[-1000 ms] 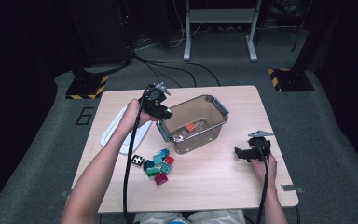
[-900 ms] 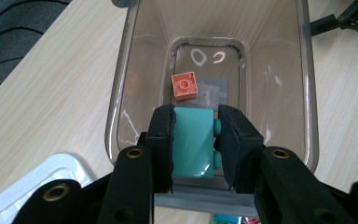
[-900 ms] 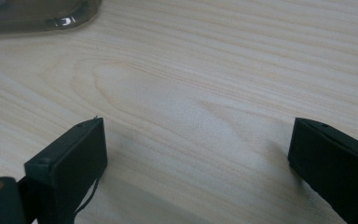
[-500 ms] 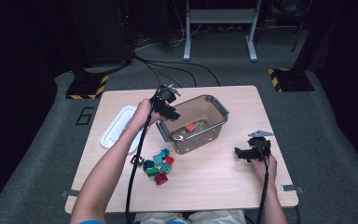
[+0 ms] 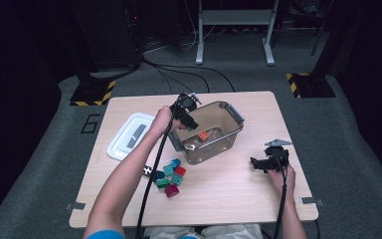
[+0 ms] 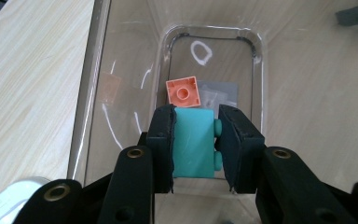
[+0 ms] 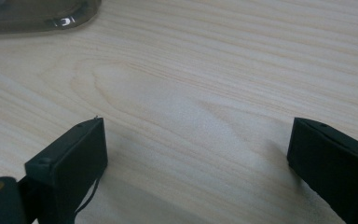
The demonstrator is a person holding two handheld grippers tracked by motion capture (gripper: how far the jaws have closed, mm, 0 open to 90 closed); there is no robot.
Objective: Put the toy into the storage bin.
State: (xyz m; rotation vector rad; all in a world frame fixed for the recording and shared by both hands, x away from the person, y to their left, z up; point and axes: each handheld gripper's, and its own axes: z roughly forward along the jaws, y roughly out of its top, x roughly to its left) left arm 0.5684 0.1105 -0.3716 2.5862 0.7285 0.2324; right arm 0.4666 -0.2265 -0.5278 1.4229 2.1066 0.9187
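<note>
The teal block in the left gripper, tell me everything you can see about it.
The teal block is a smooth, plastic-looking toy brick, plain on its facing side, with two round studs on the side turned toward one jaw. The left gripper is shut on it, a black jaw pressing each side. It hangs above the open clear bin, over an orange block that lies on the bin's floor. The high view shows it as a small teal spot at the bin's near-left rim.
</note>
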